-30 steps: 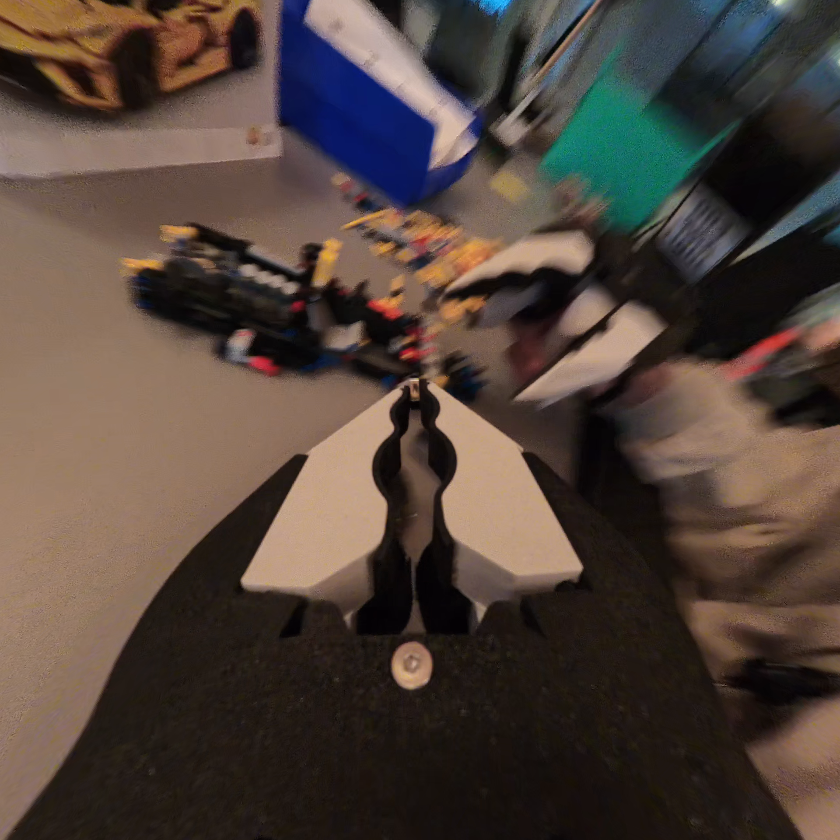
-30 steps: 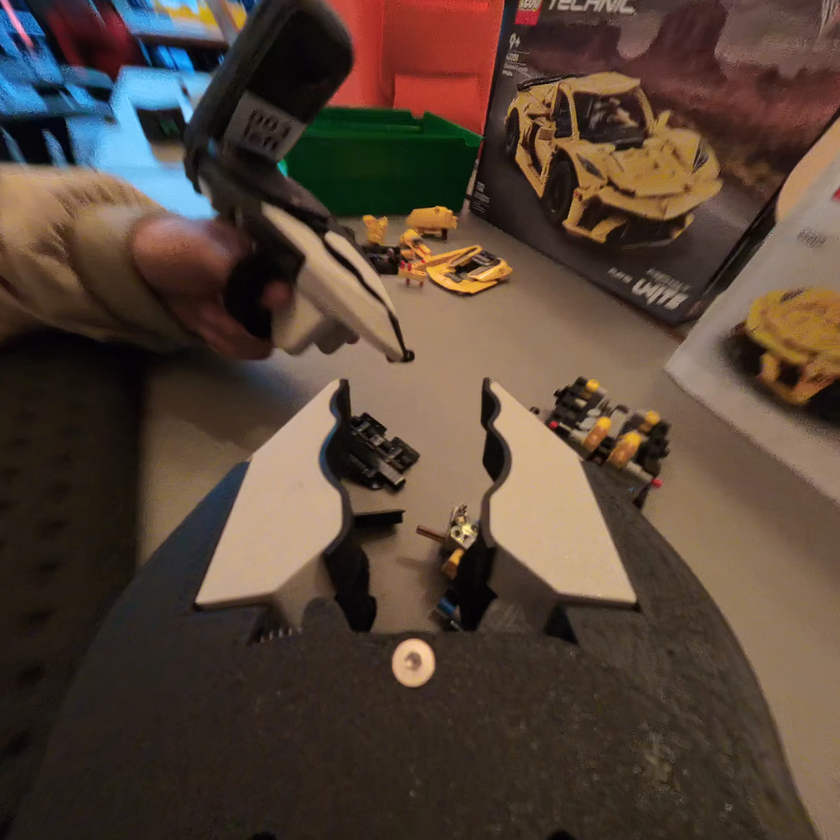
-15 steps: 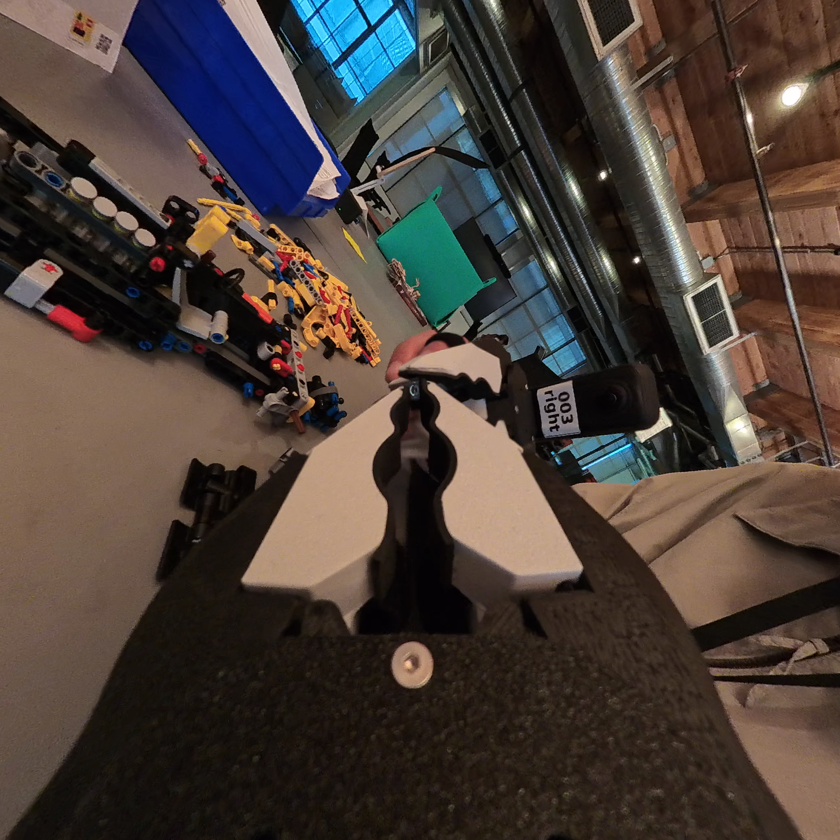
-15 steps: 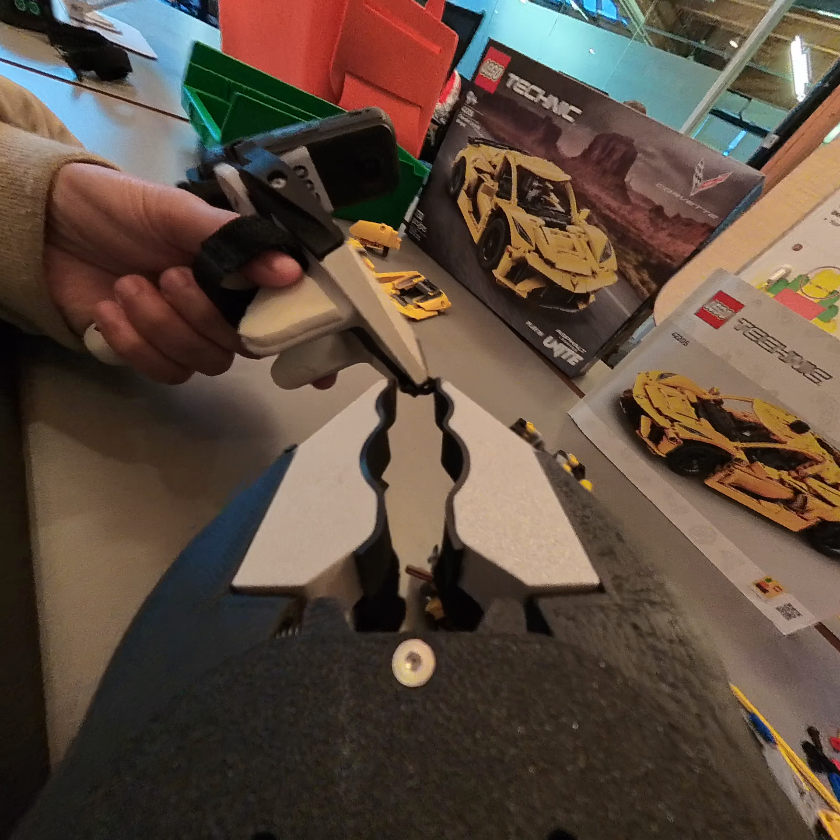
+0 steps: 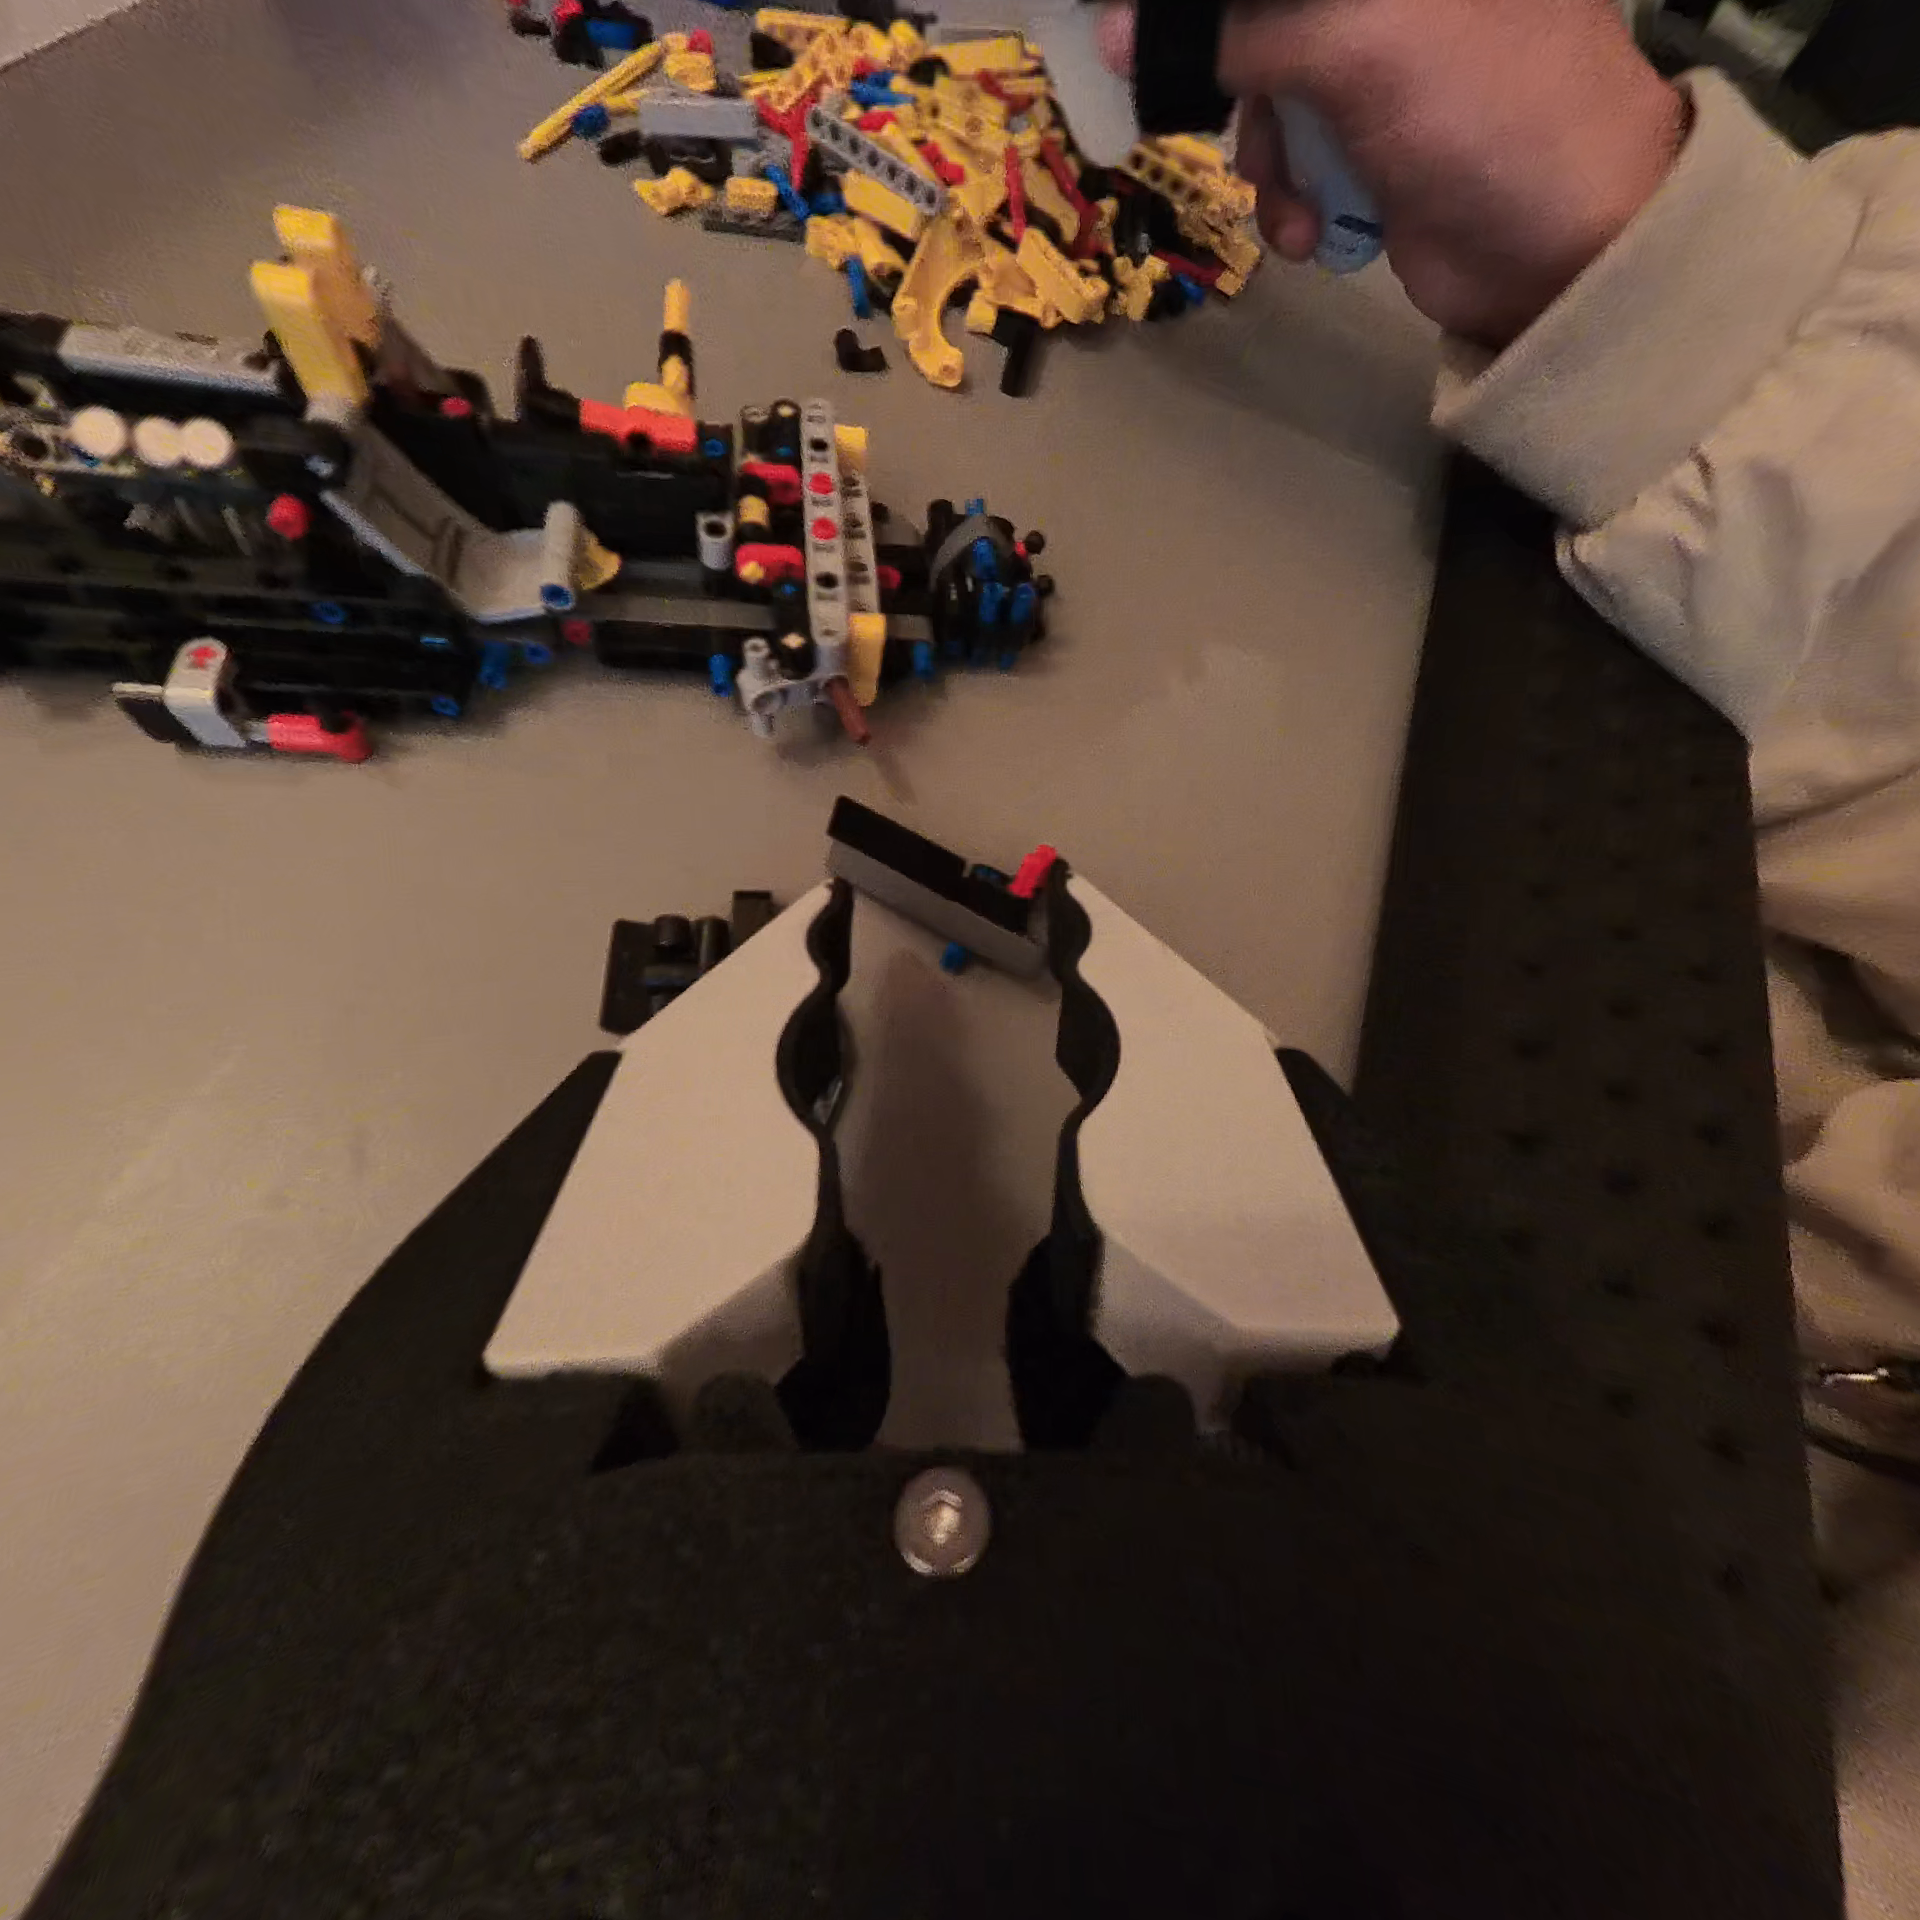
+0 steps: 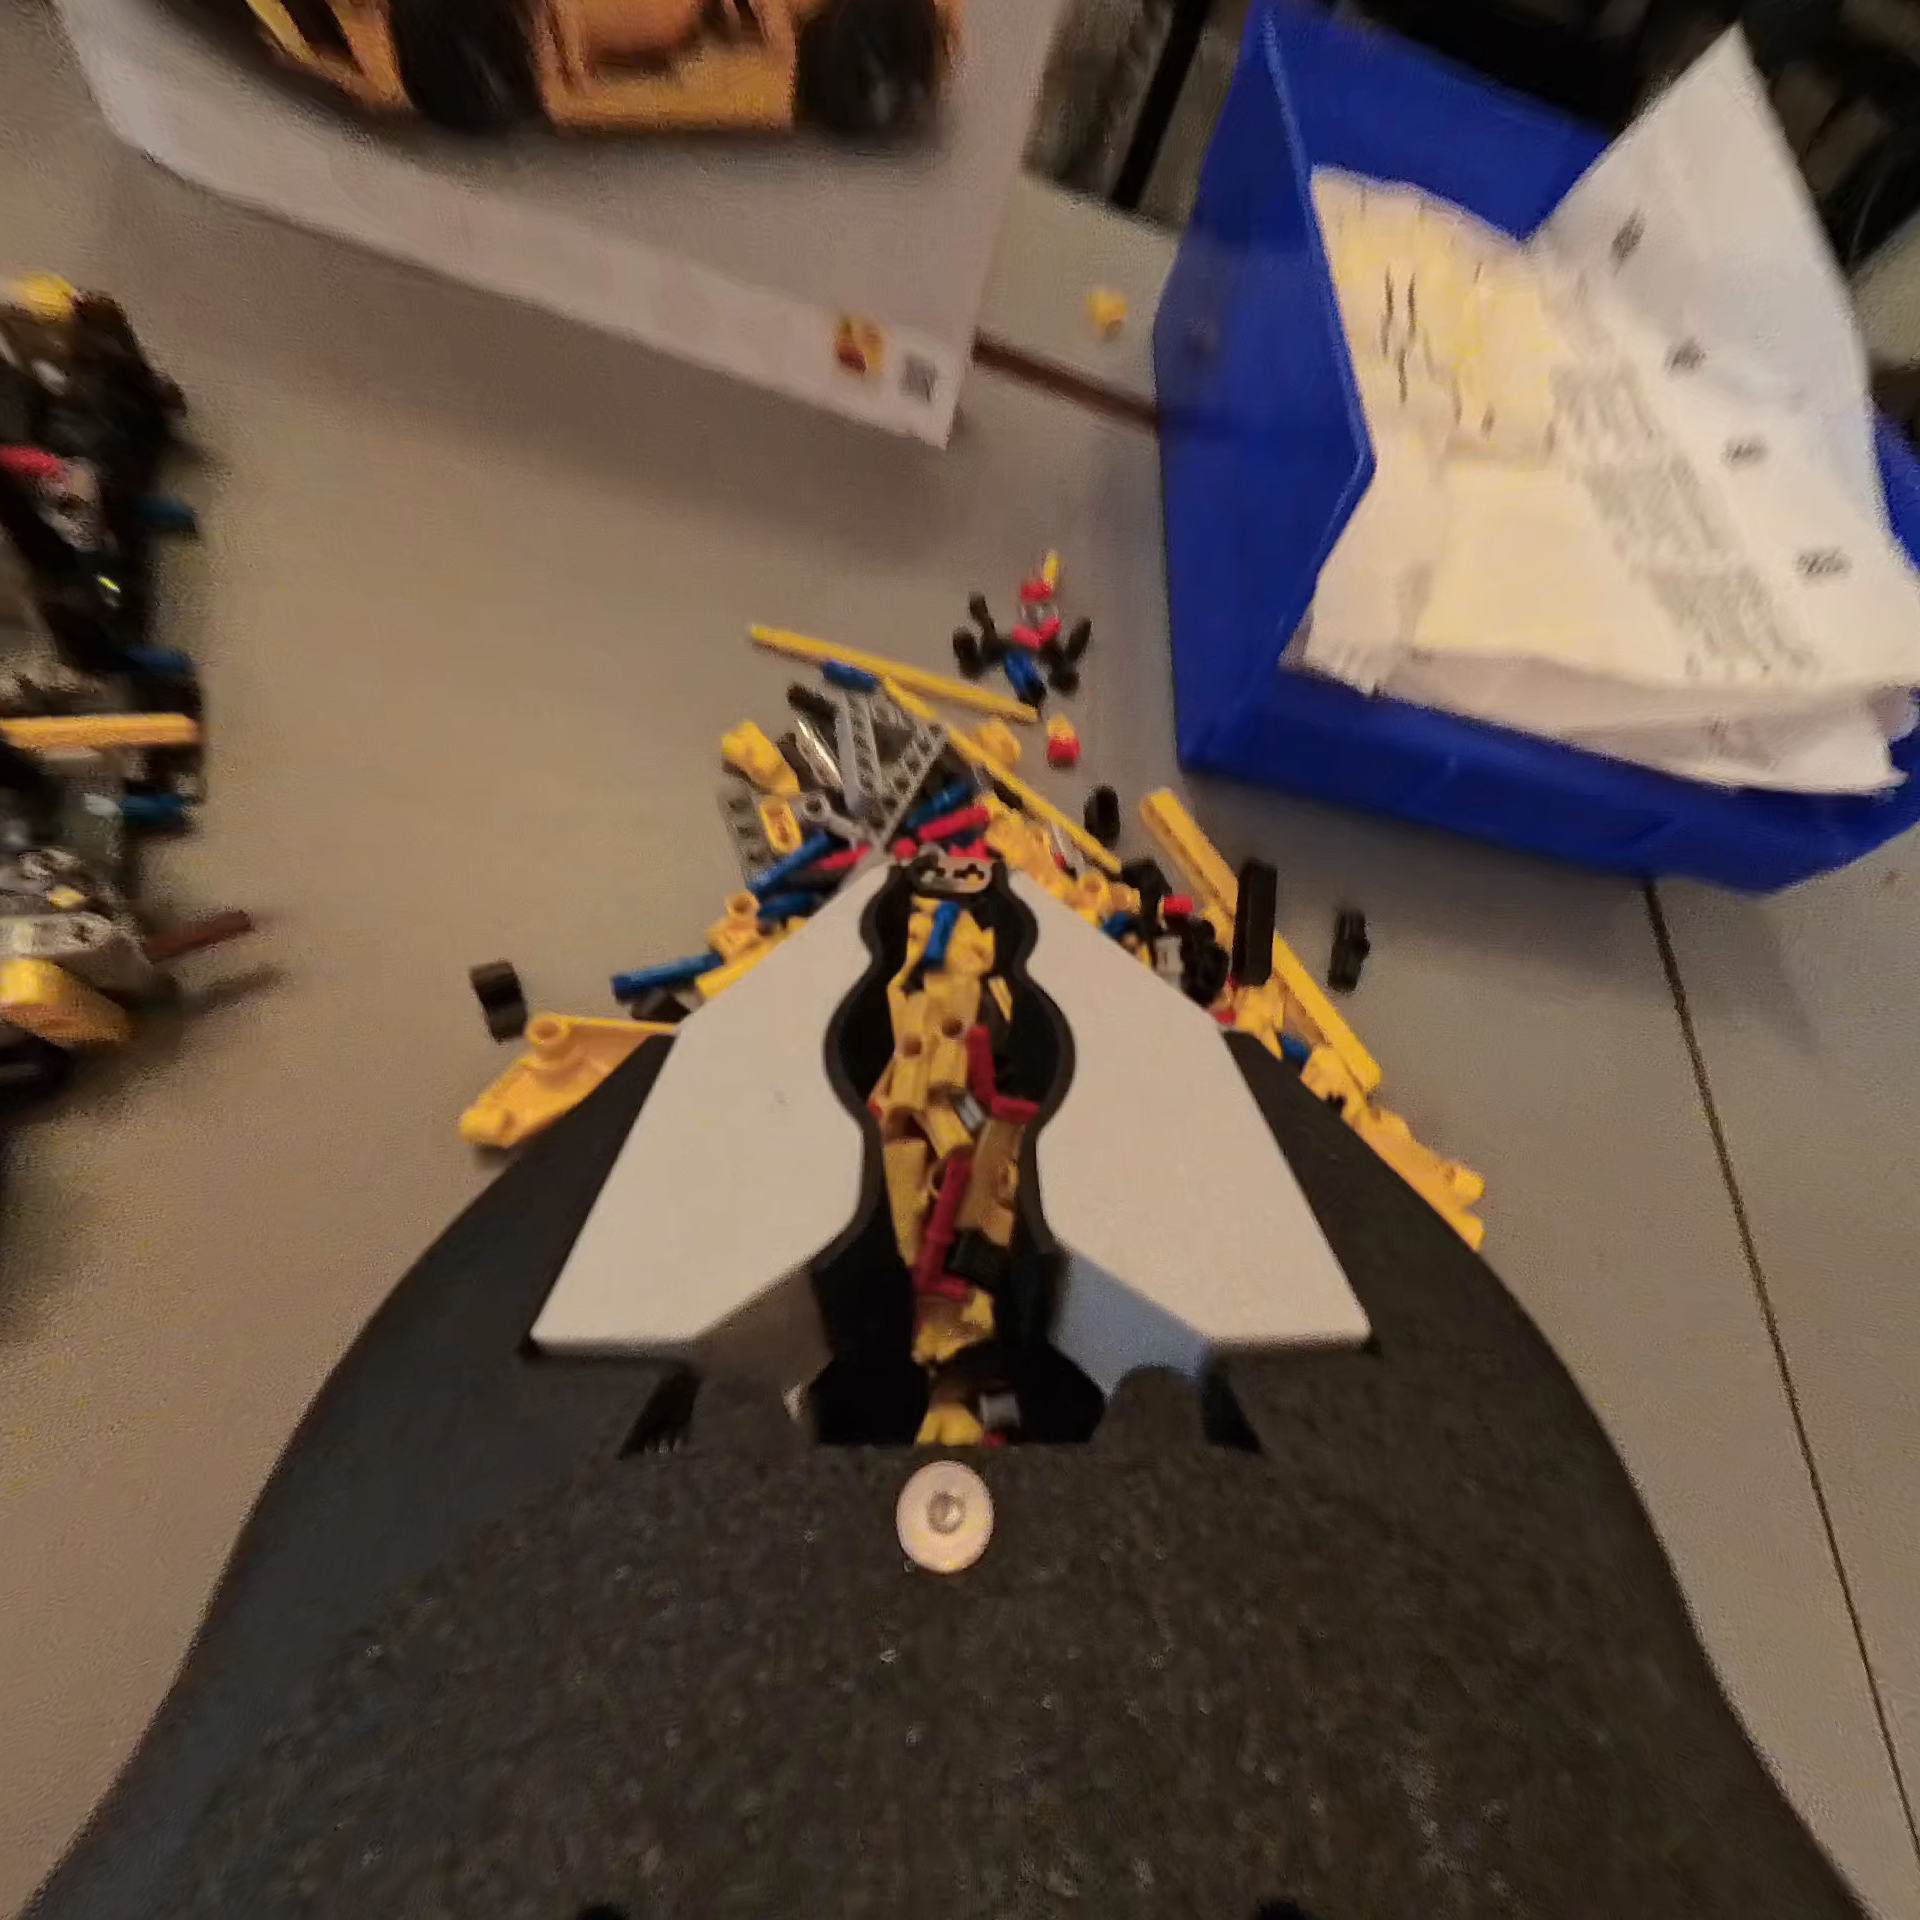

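My left gripper (image 5: 940, 896) is shut on a black and grey brick piece (image 5: 914, 873) with a red pin, which spans the gap between the tips just above the grey table. A small black brick part (image 5: 665, 961) lies beside the left finger. A long black car chassis (image 5: 416, 540) lies a little beyond it. My right gripper (image 6: 943, 873) hovers over a pile of yellow, red and blue bricks (image 6: 1195, 935). Its tips are nearly together on a small black and red piece (image 6: 951, 864), which is blurred. The pile also shows in the left wrist view (image 5: 956, 177).
A blue bin (image 6: 1299, 675) with white papers (image 6: 1610, 468) stands right of the pile. A printed booklet (image 6: 623, 239) lies at the back. The chassis (image 6: 83, 727) is at the left. A hand (image 5: 1455, 156) and beige sleeve reach over a black mat (image 5: 1558, 935). There is about 30 cm between the tips of the two grippers.
Both grippers were raised with tips meeting. Now the left has dropped to the table, opened wider and holds the black and grey piece. The right has swung over the brick pile.
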